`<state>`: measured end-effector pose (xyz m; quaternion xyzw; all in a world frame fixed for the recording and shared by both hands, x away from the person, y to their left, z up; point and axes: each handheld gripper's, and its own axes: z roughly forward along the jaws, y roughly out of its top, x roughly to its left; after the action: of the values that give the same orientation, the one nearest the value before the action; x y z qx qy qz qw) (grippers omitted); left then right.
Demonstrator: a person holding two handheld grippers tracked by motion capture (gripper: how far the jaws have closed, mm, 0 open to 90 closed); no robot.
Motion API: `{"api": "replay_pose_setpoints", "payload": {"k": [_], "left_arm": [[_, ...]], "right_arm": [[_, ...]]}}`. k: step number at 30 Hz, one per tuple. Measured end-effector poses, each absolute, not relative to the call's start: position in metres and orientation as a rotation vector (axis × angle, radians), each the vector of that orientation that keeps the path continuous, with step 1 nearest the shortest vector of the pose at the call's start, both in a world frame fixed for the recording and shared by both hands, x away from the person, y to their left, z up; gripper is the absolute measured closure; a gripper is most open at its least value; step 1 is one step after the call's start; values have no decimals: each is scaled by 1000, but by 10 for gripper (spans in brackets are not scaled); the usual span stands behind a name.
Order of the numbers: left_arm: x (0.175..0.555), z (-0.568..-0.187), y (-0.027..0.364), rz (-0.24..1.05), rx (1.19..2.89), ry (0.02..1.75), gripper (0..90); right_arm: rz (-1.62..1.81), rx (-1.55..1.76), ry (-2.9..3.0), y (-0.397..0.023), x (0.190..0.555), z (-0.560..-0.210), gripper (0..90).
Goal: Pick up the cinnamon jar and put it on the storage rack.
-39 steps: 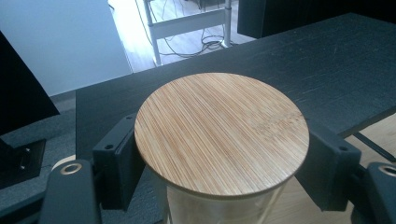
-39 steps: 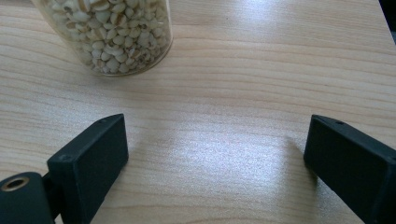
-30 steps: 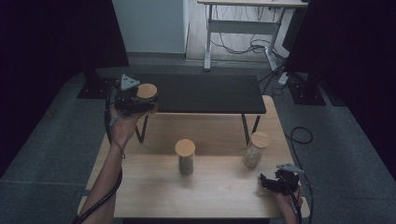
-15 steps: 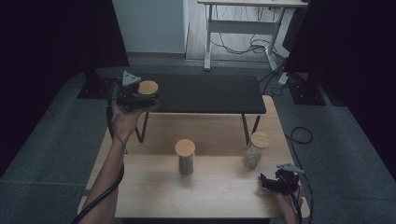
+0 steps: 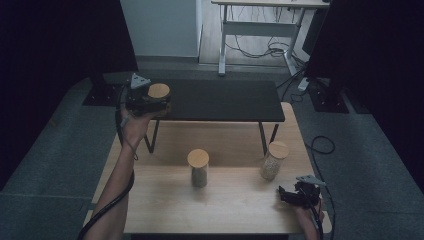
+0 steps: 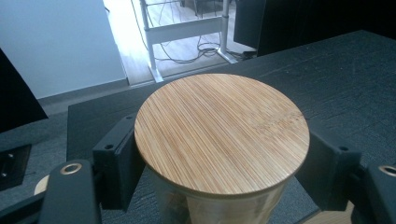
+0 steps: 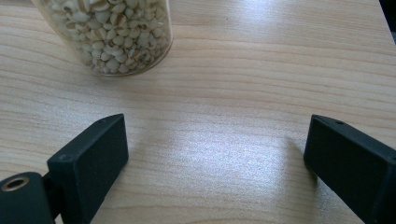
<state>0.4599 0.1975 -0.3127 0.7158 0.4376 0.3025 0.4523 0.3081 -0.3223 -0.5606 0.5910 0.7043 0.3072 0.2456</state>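
The left tool point(image 5: 152, 102) grips a lidded jar point(image 5: 159, 93) at the left end of the black shelf point(image 5: 225, 100). Two more jars point(image 5: 198, 167) point(image 5: 273, 160) wait on the tabletop point(image 5: 235, 200). The right tool point(image 5: 295, 195) rests open, empty.

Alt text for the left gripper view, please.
The left tool is shut on a glass jar with a round bamboo lid, one black jaw on each side, just above the black shelf. Behind are a pale wall and a white desk frame with cables.
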Motion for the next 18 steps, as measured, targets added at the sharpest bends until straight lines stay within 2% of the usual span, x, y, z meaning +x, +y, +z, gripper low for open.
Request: {"api": "replay_pose_setpoints", "payload": {"k": [9, 14, 18], "left_arm": [[459, -312, 197, 759, 1784, 1084, 234], [459, -312, 194, 777, 1796, 1092, 112], [457, -312, 193, 797, 1791, 1091, 71]], "right_arm": [[838, 1612, 1922, -322, 308, -561, 57], [838, 1613, 1922, -322, 308, -561, 57], [838, 1612, 1922, -322, 308, -561, 57]]}}
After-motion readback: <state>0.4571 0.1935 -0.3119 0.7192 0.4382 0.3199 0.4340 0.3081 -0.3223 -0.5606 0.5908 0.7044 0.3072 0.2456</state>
